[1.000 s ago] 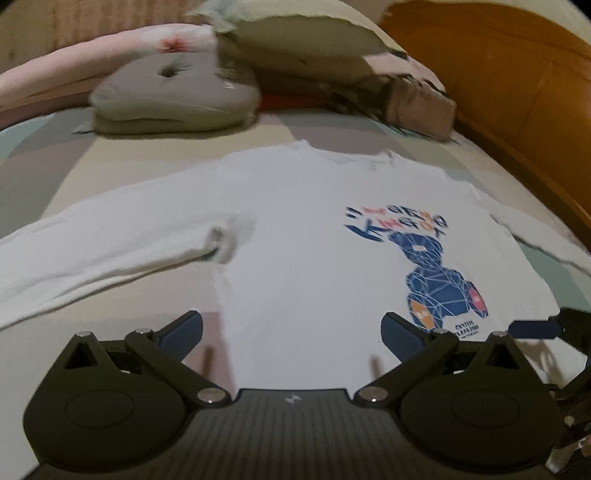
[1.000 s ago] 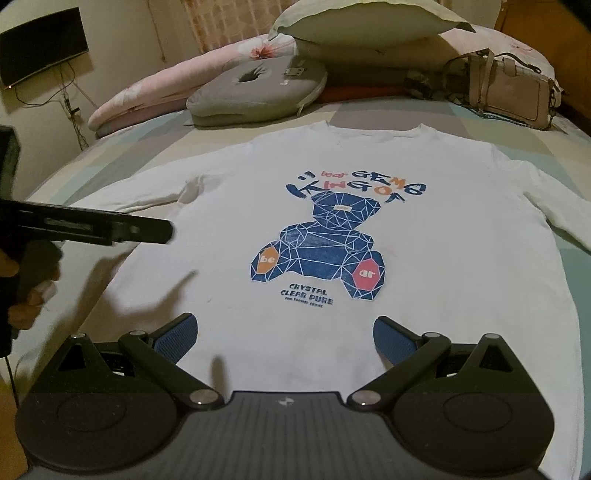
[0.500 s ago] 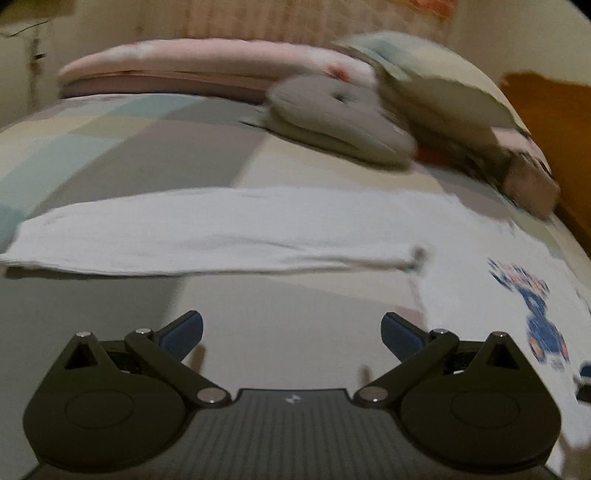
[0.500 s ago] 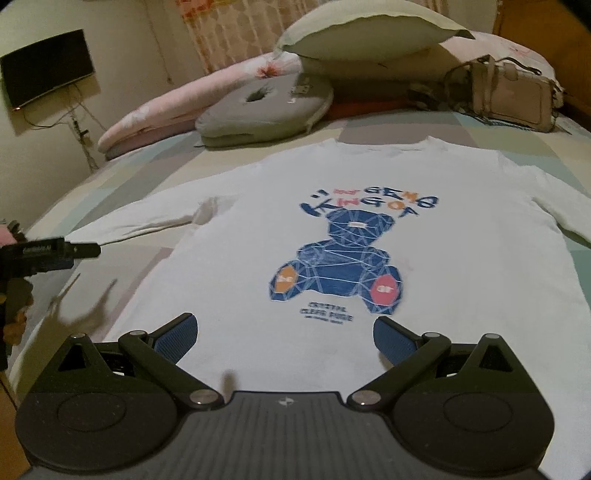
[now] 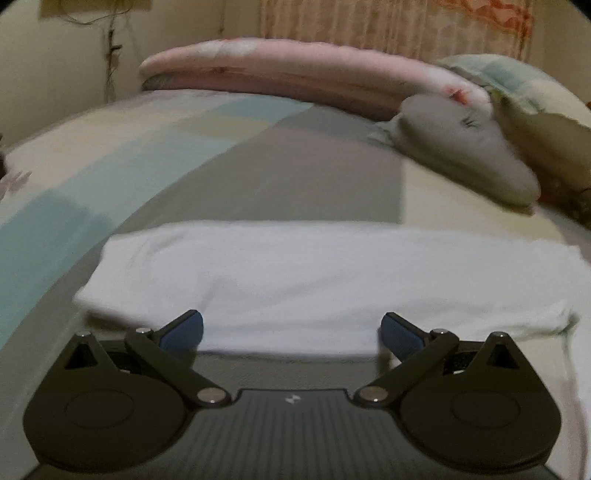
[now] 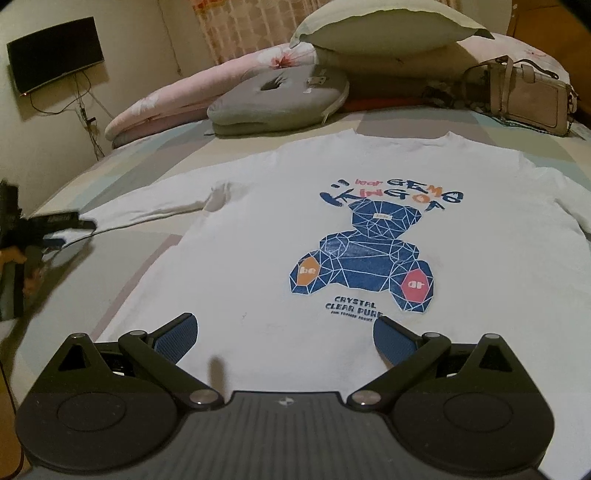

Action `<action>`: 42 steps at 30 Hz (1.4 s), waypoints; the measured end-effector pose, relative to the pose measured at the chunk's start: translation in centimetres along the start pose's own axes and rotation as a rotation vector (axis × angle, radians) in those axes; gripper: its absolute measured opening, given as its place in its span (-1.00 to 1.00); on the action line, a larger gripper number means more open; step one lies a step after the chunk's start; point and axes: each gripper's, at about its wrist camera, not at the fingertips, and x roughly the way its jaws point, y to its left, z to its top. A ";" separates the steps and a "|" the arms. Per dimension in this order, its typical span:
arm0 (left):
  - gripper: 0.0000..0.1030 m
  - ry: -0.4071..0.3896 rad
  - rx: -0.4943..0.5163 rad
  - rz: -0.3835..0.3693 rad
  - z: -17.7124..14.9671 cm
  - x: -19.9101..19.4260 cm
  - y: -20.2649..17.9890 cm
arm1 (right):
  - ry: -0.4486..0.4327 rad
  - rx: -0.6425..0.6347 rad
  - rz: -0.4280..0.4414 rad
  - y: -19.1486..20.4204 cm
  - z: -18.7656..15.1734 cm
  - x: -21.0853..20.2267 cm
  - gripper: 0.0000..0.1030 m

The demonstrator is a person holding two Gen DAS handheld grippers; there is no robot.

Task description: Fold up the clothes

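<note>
White sweatshirt [image 6: 280, 236] lies flat, print up, on bed [image 5: 295, 173]; left gripper [image 5: 291, 326], jaws apart, straddles its sleeve [image 5: 314, 277] at 9 o'clock; right gripper [image 6: 284, 332], jaws apart, over hem at 6 o'clock.

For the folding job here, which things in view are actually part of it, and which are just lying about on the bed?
Part of the job:
- white long-sleeved shirt with bear print, spread flat
- its sleeve, at the open left gripper
- right gripper, open over the hem

Lying about:
- grey ring cushion
- pink bolster
- pillow
- beige handbag
- wall screen
</note>
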 end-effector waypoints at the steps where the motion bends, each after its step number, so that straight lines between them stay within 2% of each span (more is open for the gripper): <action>1: 0.98 0.002 -0.001 0.009 0.1 0.2 0.3 | 0.000 0.001 -0.001 0.0 0.0 0.0 1.00; 9: 0.98 0.017 -0.009 0.079 0.5 1.5 2.8 | 0.000 -0.009 -0.017 0.1 -0.3 0.1 1.00; 13: 0.98 0.078 0.007 0.114 -0.5 2.9 3.4 | 0.002 -0.013 -0.018 0.1 -0.2 0.3 1.00; 17: 0.98 0.067 0.058 0.122 -1.5 1.3 3.0 | 0.004 -0.011 -0.017 0.1 -0.2 0.3 1.00; 19: 0.98 0.071 0.076 0.140 -0.9 0.8 2.3 | 0.004 -0.010 -0.017 0.1 -0.2 0.2 1.00; 22: 0.98 0.034 0.096 0.116 0.9 1.1 0.9 | 0.004 -0.008 -0.017 0.1 -0.3 0.1 1.00; 24: 0.98 0.049 0.088 0.135 2.1 2.4 0.3 | 0.004 -0.007 -0.018 0.1 -0.3 0.1 1.00; 28: 1.00 0.175 0.015 0.234 3.0 7.1 1.2 | 0.006 -0.014 -0.027 0.2 -0.3 0.2 1.00; 32: 0.99 0.150 -0.070 0.259 3.9 8.6 3.0 | 0.006 -0.020 -0.031 0.1 -0.3 0.3 1.00; 38: 0.98 0.160 -0.069 0.302 5.2 9.0 3.2 | 0.006 -0.020 -0.037 0.1 -0.2 0.5 1.00; 42: 0.98 0.125 -0.060 0.200 4.9 6.8 1.4 | 0.005 -0.018 -0.034 0.1 -0.2 0.3 1.00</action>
